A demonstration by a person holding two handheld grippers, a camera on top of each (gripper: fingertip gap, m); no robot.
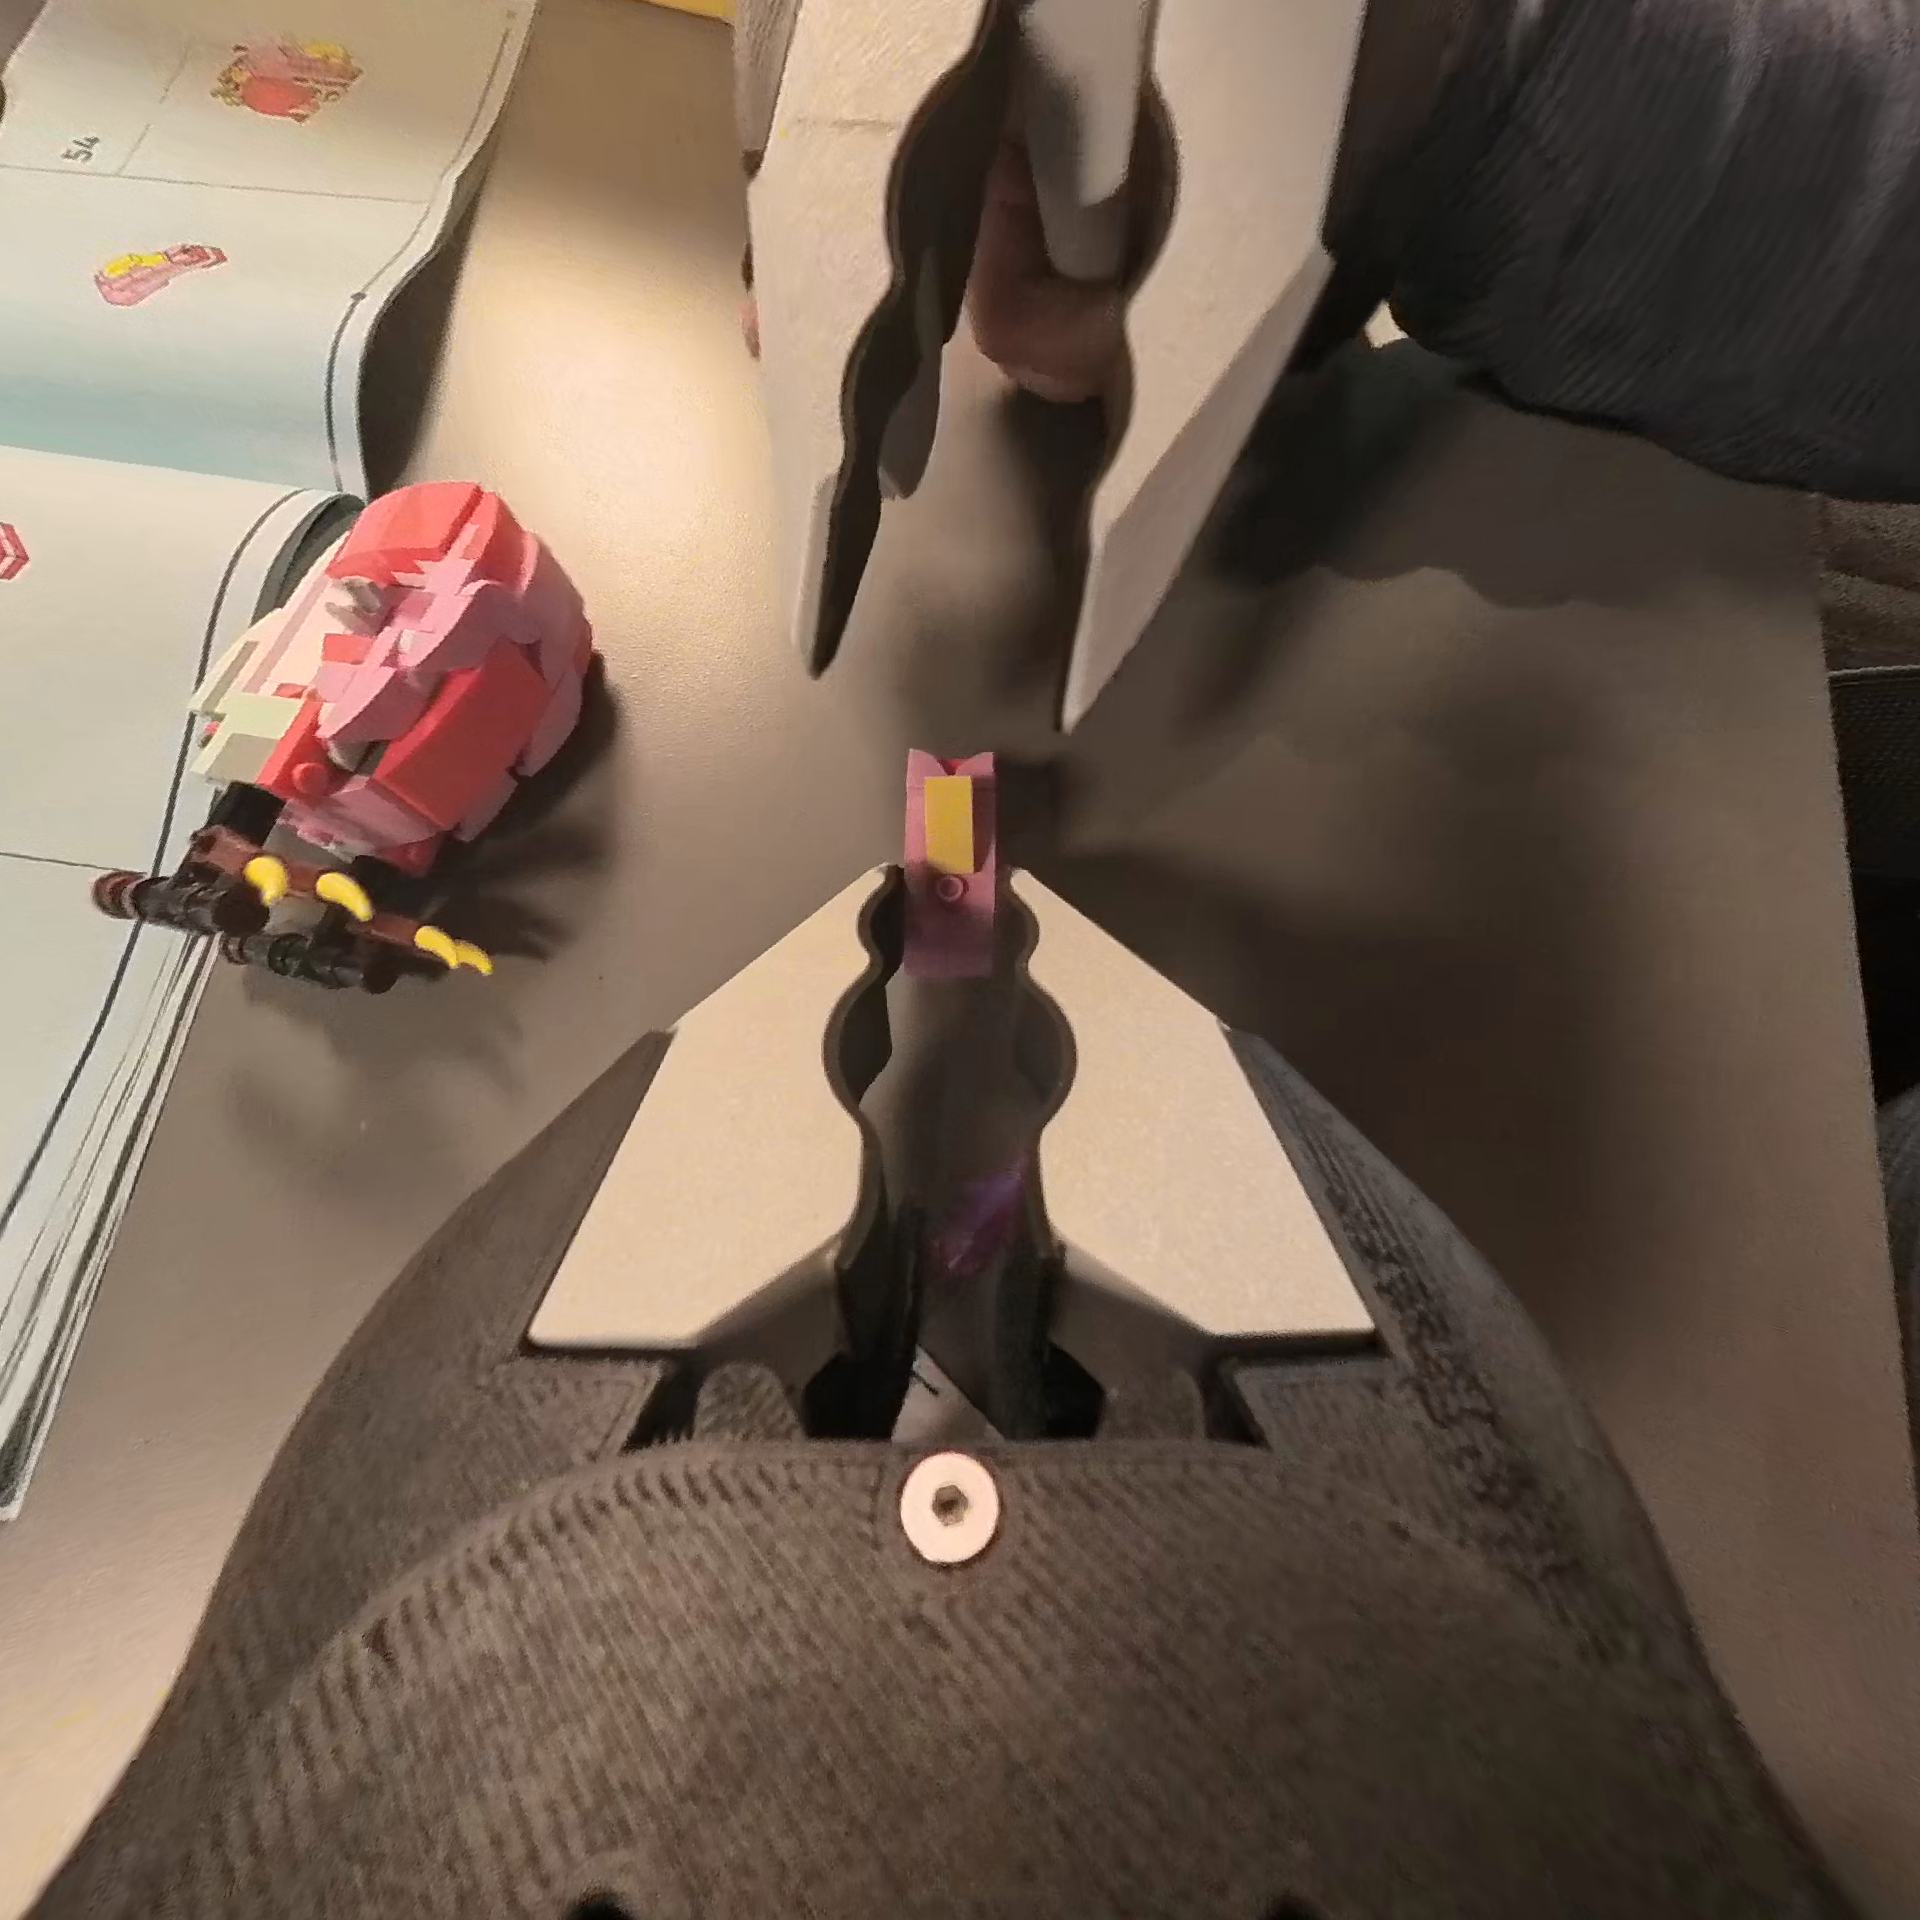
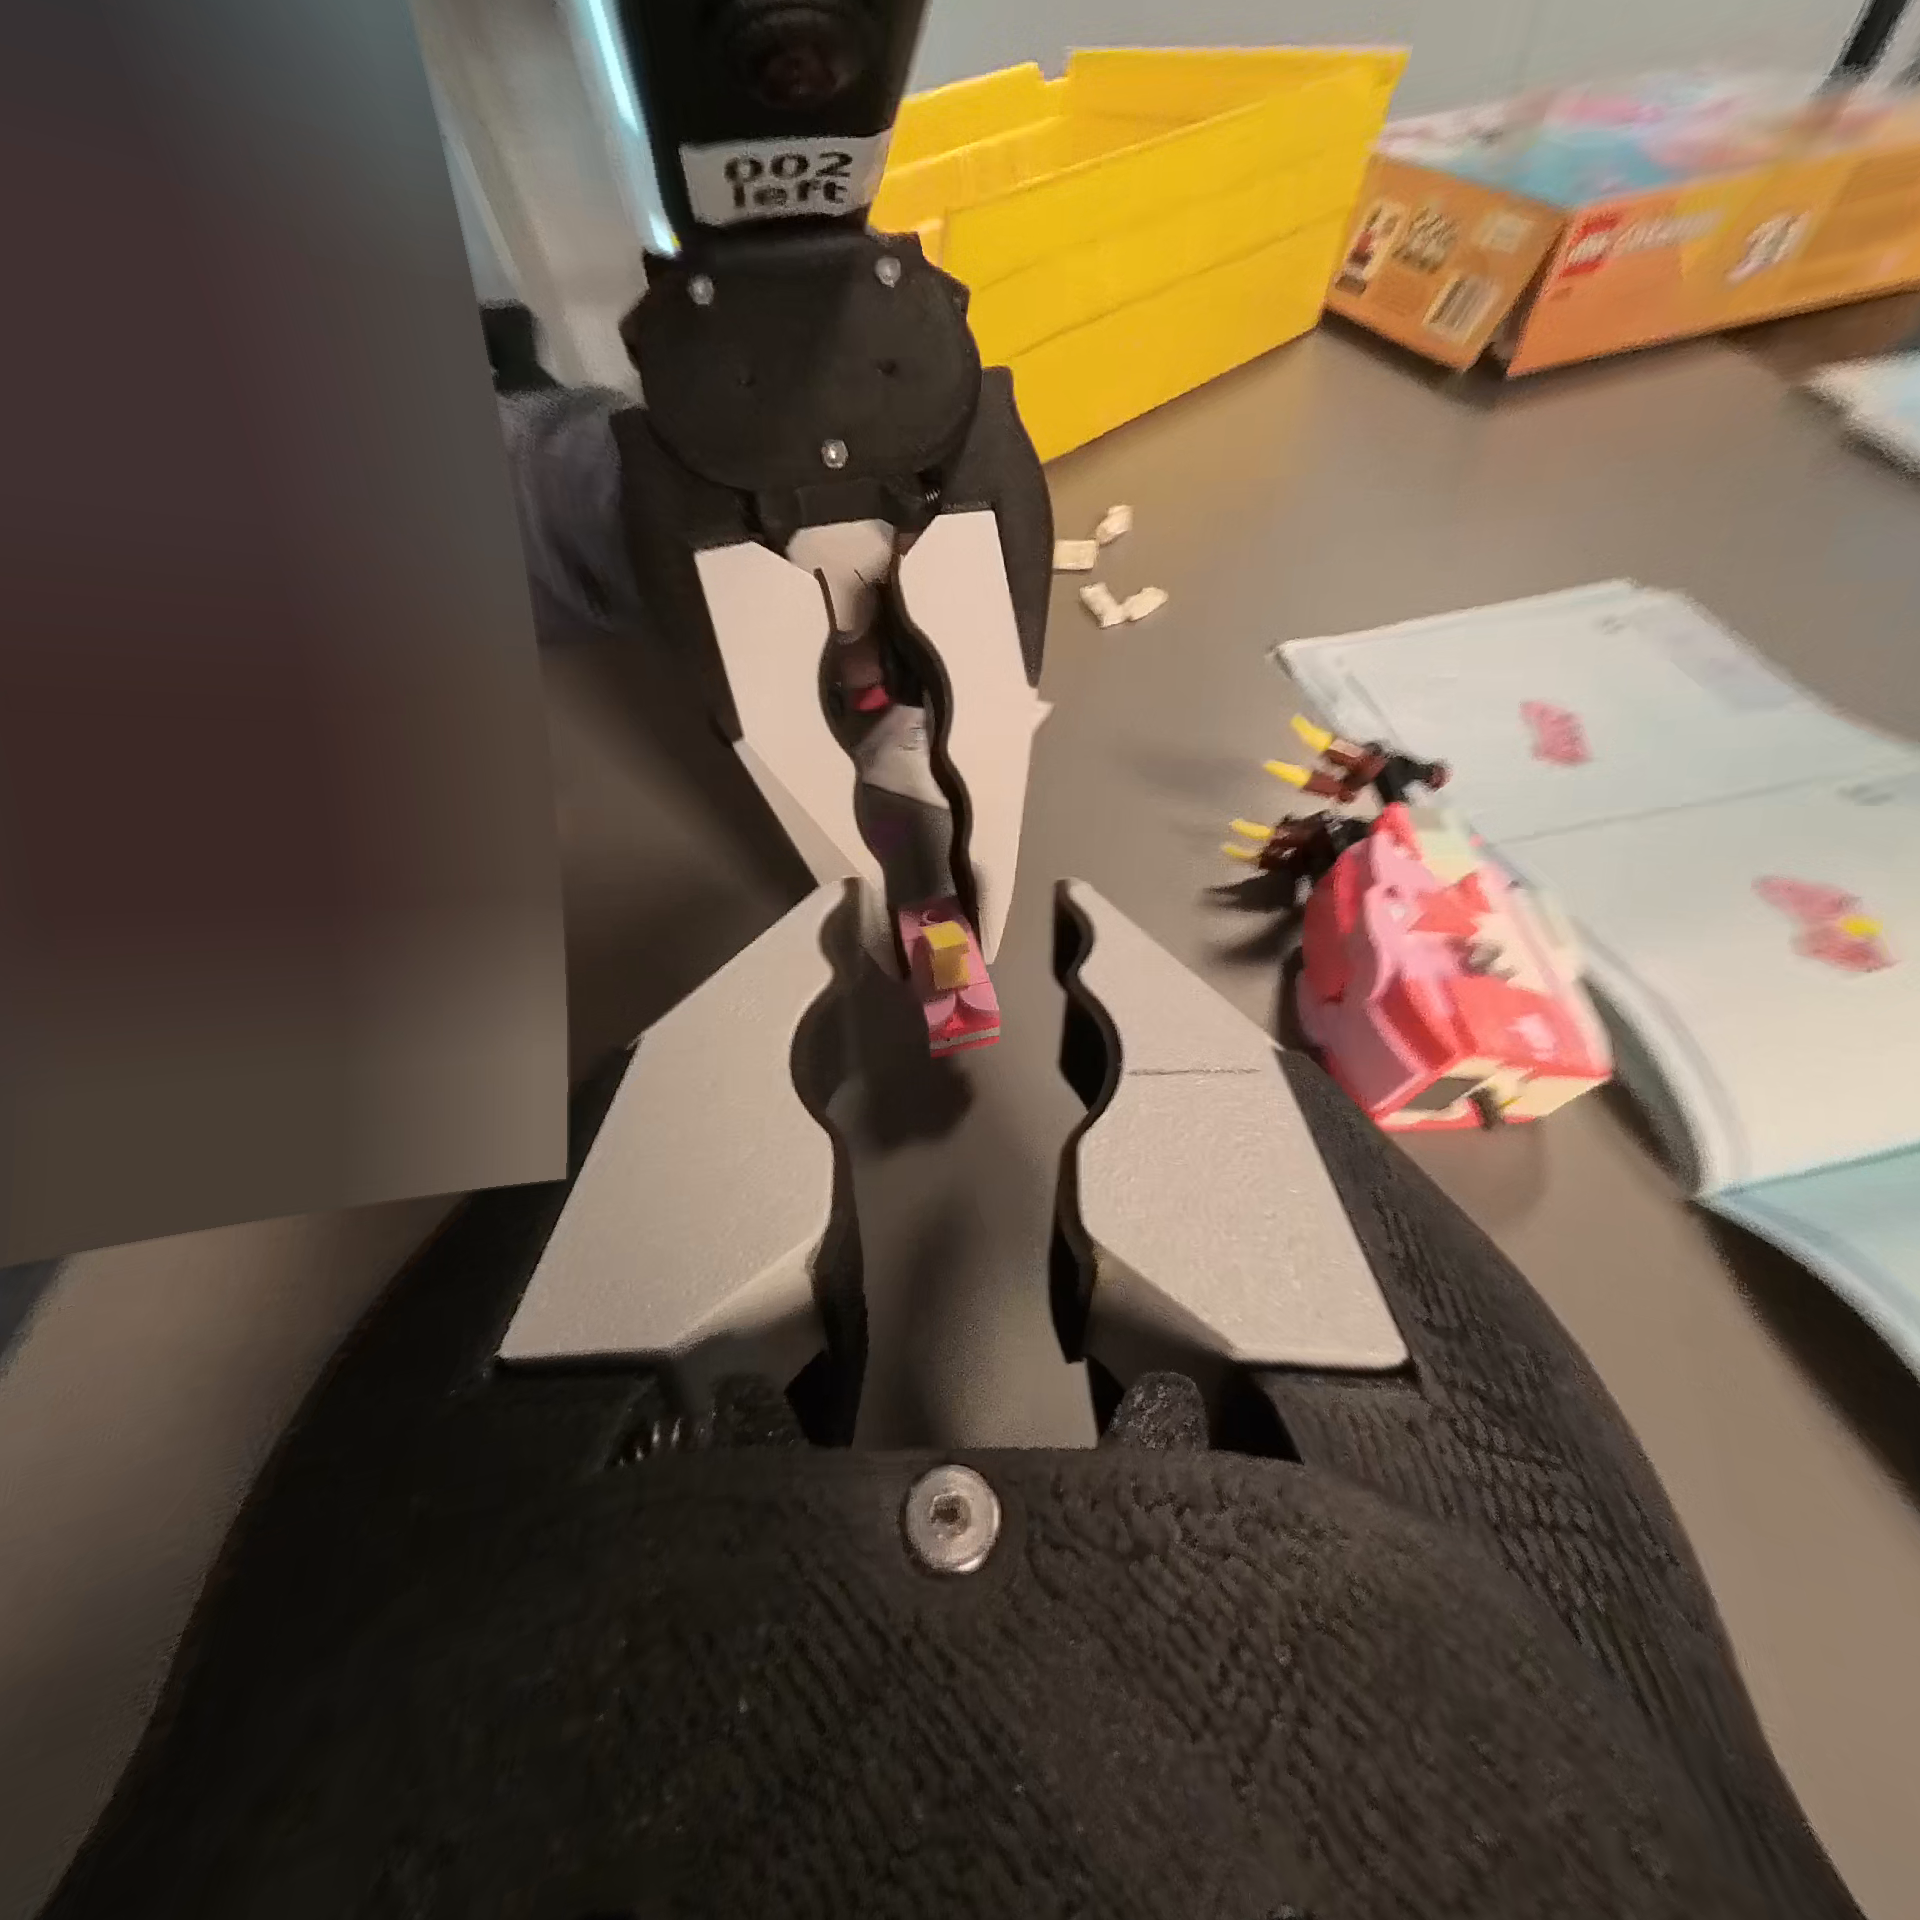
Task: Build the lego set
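Observation:
My left gripper (image 1: 948, 883) is shut on a small pink brick piece with a yellow tile (image 1: 948, 836), which sticks out past its fingertips above the dark table. In the right wrist view the left gripper (image 2: 940, 951) comes in from the far side with the same pink piece (image 2: 956, 987). My right gripper (image 2: 956, 894) is open, its fingers standing on either side of the piece with gaps on both sides. It also shows in the left wrist view (image 1: 940, 686), facing the left one.
A red and pink brick model with brown legs and yellow claws (image 1: 416, 686) (image 2: 1444, 997) lies beside an open instruction booklet (image 1: 104, 312) (image 2: 1662, 831). A yellow bin (image 2: 1132, 239), a cardboard box (image 2: 1662, 229) and small white pieces (image 2: 1112, 582) lie farther back. A person's sleeve (image 1: 1662, 208) is behind the right gripper. The tips of one gripper are about 4 cm away from the tips of the other.

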